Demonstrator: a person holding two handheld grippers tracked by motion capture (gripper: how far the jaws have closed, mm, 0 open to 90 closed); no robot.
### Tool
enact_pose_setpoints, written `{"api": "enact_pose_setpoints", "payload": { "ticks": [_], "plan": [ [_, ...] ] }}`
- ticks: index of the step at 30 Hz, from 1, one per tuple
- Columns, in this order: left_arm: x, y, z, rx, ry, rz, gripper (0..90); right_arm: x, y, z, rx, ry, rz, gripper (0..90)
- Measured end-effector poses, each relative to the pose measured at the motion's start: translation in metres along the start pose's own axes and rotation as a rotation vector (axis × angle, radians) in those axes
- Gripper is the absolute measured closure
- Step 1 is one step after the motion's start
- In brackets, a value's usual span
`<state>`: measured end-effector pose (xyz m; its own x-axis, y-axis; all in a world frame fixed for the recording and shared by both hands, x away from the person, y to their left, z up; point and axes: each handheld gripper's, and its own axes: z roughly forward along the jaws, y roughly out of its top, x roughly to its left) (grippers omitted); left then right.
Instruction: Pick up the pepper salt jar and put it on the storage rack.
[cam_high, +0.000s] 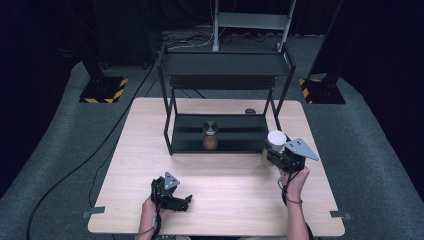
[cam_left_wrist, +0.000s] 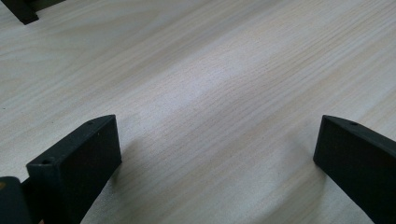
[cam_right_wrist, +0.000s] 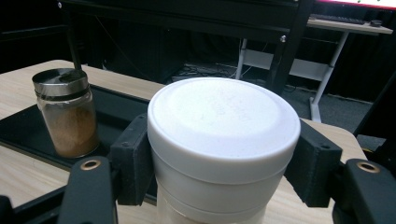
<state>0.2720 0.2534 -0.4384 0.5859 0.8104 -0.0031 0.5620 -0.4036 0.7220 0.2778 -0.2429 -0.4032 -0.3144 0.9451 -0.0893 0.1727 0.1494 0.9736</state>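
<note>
White-lidded round plastic jar (cam_right_wrist: 223, 140) sits clenched in right gripper (cam_high: 278, 156); left gripper (cam_left_wrist: 217, 154) released. Recommend upright, level placement beside glass spice jar (cam_high: 210, 135).

White-lidded jar (cam_right_wrist: 223, 121), brown spice jar (cam_right_wrist: 65, 114), black shelf (cam_high: 225, 64).

Light falls from above onto the table (cam_high: 225, 170), leaving a pale sheen just in front of the black rack (cam_high: 220, 100), while everything behind the rack sinks into darkness. The high view is soft and grainy. Close up, the white lid (cam_right_wrist: 223, 116) is bright and slightly blurred, with soft shadows underneath.
</note>
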Motion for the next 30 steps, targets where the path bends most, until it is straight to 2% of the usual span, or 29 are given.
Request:
{"api": "enact_pose_setpoints", "payload": {
  "ticks": [30],
  "plan": [
    [0.000, 0.000, 0.000, 0.000, 0.000, -0.001, 0.2, 0.001, 0.017, 0.031, 0.035, 0.042, -0.019, 32.9]
  ]
}}
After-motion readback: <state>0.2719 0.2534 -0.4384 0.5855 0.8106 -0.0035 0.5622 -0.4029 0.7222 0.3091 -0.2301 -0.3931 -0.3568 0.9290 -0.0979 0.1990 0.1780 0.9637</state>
